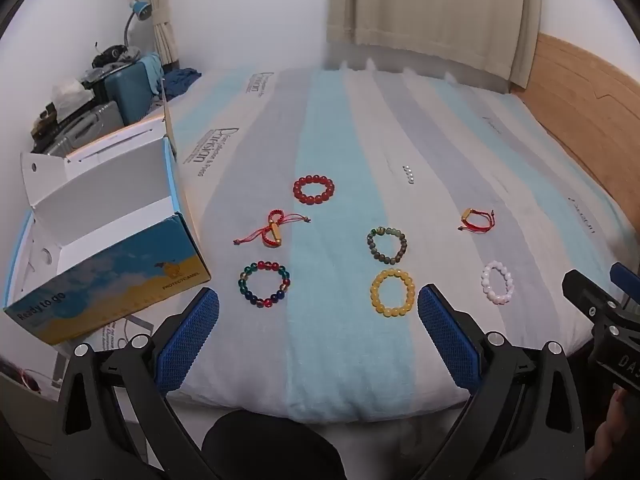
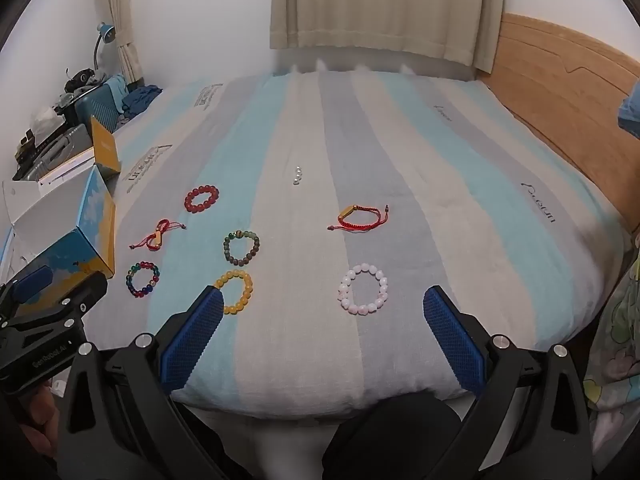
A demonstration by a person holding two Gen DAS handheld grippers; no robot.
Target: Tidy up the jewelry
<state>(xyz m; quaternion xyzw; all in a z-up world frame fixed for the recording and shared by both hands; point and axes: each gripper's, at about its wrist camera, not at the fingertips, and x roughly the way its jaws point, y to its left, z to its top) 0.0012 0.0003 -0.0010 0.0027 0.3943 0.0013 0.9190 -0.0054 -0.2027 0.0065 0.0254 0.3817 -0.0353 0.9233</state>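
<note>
7 bracelets lie spread apart on the bed [image 1: 400, 380], each easy to pick singly; the open box [image 1: 108, 248] waits at the left, likely their destination. Both the left hand-held gripper [image 1: 318, 308] and right hand-held gripper [image 2: 323, 304] gape wide, empty, above the yellow bracelet [image 1: 393, 293] and pink bracelet [image 2: 363, 289].

Pretty clearly a bedroom in somebody's home. Straight ahead of the jaws is a bed [image 2: 400, 128] with a striped sheet in pale blue, grey and white, and a wooden headboard [image 2: 560, 80] runs along its right side. Beyond the far edge of the bed, cream curtains [image 2: 384, 8] hang against a plain white wall. Off to the left of the jaws there's a teal suitcase [image 1: 128, 92] with clothes and clutter heaped on it, a small blue desk lamp [image 1: 140, 10] poking up behind that, and an open cardboard box [image 1: 108, 240] sitting at the bed's left edge.
</note>
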